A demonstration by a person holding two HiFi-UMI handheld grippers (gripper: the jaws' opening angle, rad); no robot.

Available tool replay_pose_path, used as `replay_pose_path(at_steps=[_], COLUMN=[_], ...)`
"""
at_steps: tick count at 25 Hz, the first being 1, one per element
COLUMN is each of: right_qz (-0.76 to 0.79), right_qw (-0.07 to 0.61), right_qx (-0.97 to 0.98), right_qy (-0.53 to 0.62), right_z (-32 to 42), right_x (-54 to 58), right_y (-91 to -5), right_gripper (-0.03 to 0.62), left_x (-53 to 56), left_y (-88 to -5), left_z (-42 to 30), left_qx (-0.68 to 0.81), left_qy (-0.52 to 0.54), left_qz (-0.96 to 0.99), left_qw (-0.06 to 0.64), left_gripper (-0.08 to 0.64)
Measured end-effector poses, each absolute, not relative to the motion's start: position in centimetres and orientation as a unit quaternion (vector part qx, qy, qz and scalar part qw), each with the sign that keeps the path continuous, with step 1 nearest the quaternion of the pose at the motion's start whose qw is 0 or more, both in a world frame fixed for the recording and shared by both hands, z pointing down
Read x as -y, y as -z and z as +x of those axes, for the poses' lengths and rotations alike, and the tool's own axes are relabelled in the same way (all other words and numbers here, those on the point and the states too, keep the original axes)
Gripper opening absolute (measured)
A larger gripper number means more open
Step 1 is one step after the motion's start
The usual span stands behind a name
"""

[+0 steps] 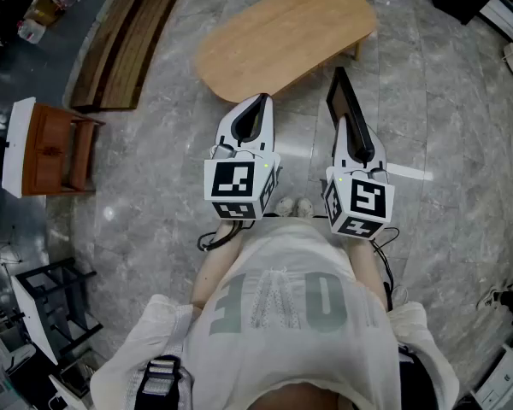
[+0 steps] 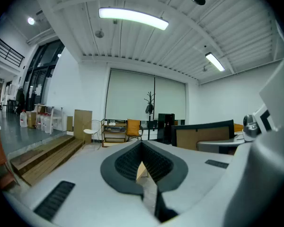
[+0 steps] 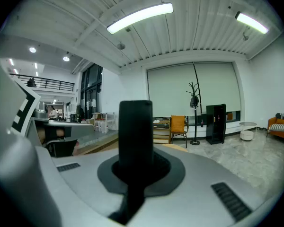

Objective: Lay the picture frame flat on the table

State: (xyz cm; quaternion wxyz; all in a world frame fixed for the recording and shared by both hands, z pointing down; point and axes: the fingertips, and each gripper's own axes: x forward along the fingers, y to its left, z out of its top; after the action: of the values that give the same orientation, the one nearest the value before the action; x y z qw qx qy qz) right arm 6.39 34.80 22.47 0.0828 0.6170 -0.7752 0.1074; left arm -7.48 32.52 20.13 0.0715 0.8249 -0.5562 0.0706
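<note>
My right hand-held gripper (image 1: 343,128) is clamped on the picture frame (image 1: 341,101), its jaws nearly together on the thin black edge. The frame stands upright and edge-on between the pads. It hangs in the air just short of the counter's (image 1: 282,37) near edge, toward the counter's right end, and is not yet over the wood. My left hand-held gripper (image 1: 257,108) hovers beside it, also short of that near edge. Its jaws are together with nothing between them.

I judge the frame to be light and stiff, a flat panel that will not sag. It may carry glass, so it should go down gently rather than drop. A grip on the rim, as now, suits tipping it onto its back.

I count one frame, one counter and two hand-held grippers.
</note>
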Motion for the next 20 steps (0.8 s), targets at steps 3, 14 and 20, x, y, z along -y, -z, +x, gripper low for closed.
replay_pose_path(at_steps=[3,14,20], right_qz=[0.617,0.615,0.611], right_qw=[0.082,0.085,0.075], right_qx=[0.775,0.778,0.782], right_qy=[-0.106,-0.097,-0.098], right_z=[6.8,8.8,11.6], right_x=[-34.6,-34.2,-34.1], right_y=[-22.7,-22.8,-23.5], right_gripper=[0.015,0.015,0.015], left_x=[-32.2,-31.5,-30.7], left_y=[-20.4,-20.3,-21.0], left_z=[-7.1,-5.8,-3.8], left_qx=[0.556,0.561,0.568], left_qy=[-0.070,-0.065,-0.064], left_qz=[0.825,0.822,0.817], left_qw=[0.073,0.077,0.075], left_gripper=[0.009,0.009,0.009])
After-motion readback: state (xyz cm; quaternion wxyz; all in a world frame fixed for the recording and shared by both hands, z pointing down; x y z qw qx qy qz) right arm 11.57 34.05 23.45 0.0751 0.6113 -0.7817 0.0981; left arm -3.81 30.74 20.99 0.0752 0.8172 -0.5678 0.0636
